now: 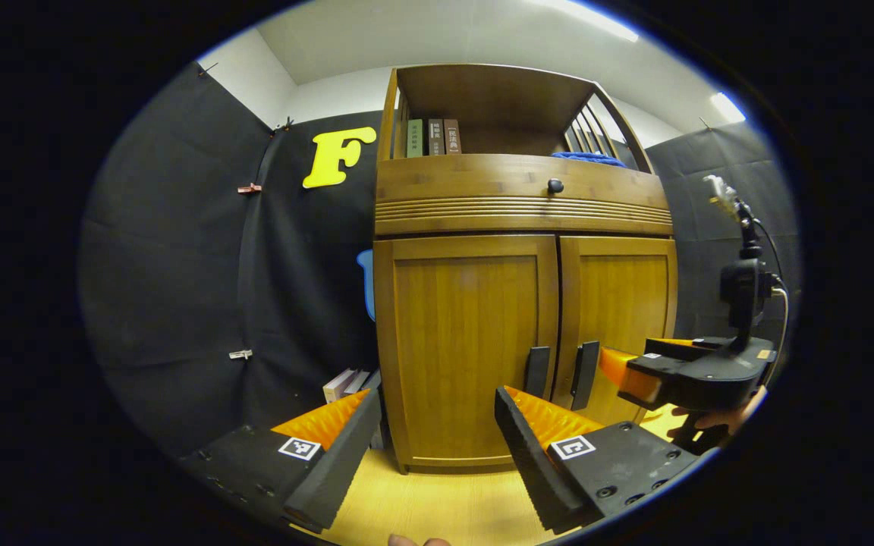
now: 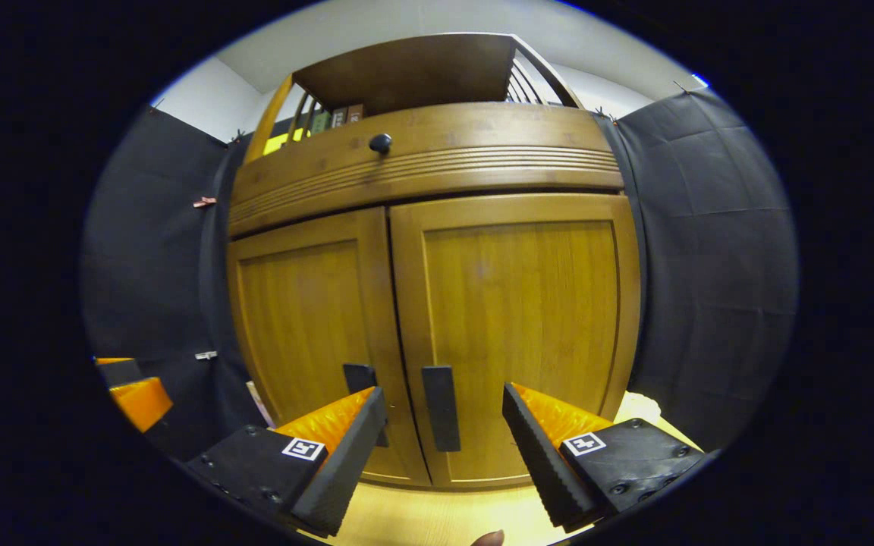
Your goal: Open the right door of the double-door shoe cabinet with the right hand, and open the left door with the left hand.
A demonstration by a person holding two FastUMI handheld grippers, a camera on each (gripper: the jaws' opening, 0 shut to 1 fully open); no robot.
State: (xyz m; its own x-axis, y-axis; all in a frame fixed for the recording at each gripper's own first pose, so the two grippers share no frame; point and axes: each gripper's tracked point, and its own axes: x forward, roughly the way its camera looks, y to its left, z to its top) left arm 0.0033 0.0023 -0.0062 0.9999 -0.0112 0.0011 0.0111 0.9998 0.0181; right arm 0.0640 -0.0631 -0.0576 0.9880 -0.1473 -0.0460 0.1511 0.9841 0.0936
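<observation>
Flat slab handle (image 2: 441, 408) on grained wooden right door (image 2: 520, 318), closed.

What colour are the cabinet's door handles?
Black; the door handles show best in the right gripper view.

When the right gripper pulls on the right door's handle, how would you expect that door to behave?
The right door looks like a stiff wooden panel, so it probably swings rigidly rather than flexing. Its handle is a slim, smooth-looking vertical bar, so the fingers might slip.

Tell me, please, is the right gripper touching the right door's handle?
Apart. In the right gripper view the right gripper is open, and the handle stands between its fingers with door wood visible on both sides.
</observation>
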